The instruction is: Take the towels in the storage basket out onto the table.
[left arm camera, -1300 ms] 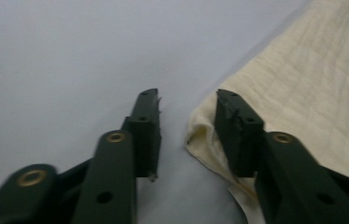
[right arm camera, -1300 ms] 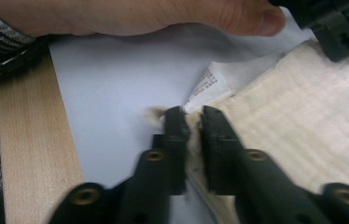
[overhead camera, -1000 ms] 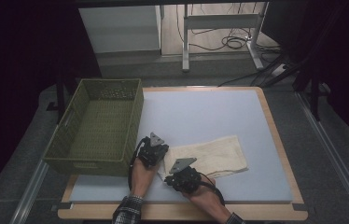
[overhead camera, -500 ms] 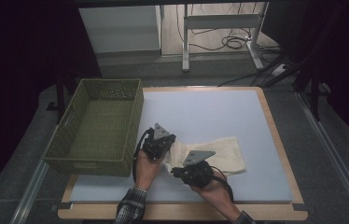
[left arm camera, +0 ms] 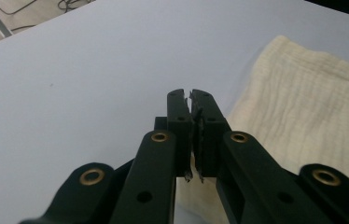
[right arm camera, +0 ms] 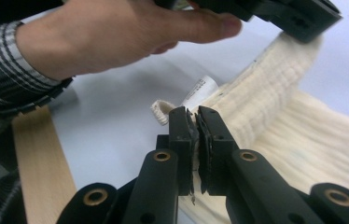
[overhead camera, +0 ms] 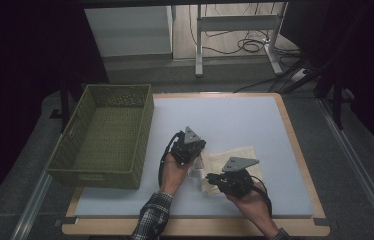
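A cream-coloured, loosely woven cloth towel (overhead camera: 232, 165) lies on the near right part of the pale blue table mat (overhead camera: 235, 120), folded into a rough rectangle with a crinkled, ribbed weave. Its near left corner carries a small white label (right arm camera: 199, 89) and a little cream hanging loop (right arm camera: 162, 111), both seen in the right gripper view. One edge of the towel is lifted off the mat there, curving up in a thick band to the black left gripper (overhead camera: 191, 150).

In the left gripper view that gripper's jaws are pressed together, with the cloth lying just to their right and beneath them; a pinch on the fabric cannot be made out from that angle, though in the right gripper view the raised edge ends right at its jaws. The black right gripper (overhead camera: 214, 181) sits at the towel's near left edge, its jaws together too, a thin bit of cloth apparently caught between them.

A green woven plastic basket (overhead camera: 106, 135) stands well apart at the left.
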